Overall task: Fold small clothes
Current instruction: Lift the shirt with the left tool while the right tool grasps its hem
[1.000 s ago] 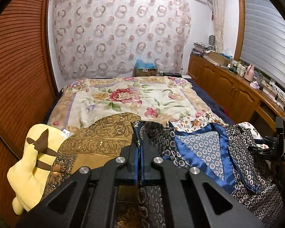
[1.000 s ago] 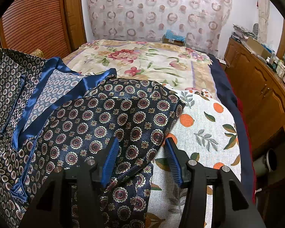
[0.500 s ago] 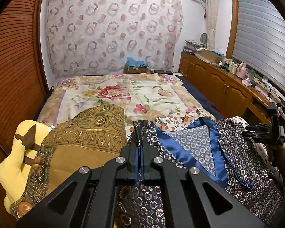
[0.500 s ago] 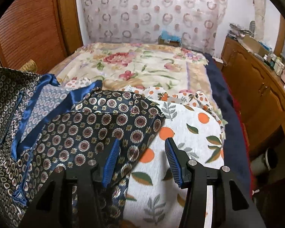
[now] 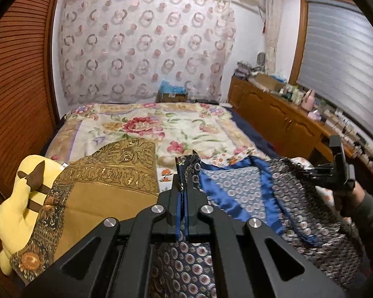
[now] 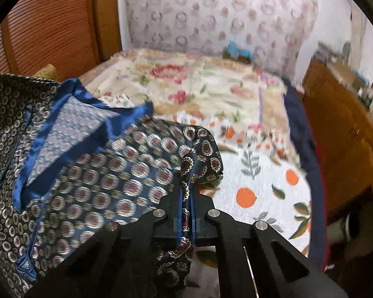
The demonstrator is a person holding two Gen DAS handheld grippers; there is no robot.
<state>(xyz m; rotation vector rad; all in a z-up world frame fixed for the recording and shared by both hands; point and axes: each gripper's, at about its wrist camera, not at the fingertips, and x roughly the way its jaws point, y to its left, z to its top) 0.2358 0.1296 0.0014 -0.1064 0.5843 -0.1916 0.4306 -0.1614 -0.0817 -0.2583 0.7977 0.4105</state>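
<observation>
Blur and cut-offs, both wrist views

Your right view smears the floral bedspread [image 6: 199,87] and the cabinet [image 6: 340,114]; items on its top are unreadable. The patterned garment [image 6: 99,173] runs off the left and bottom edges. In your left view the right gripper [image 5: 303,172] has fingertips buried in cloth.
</observation>
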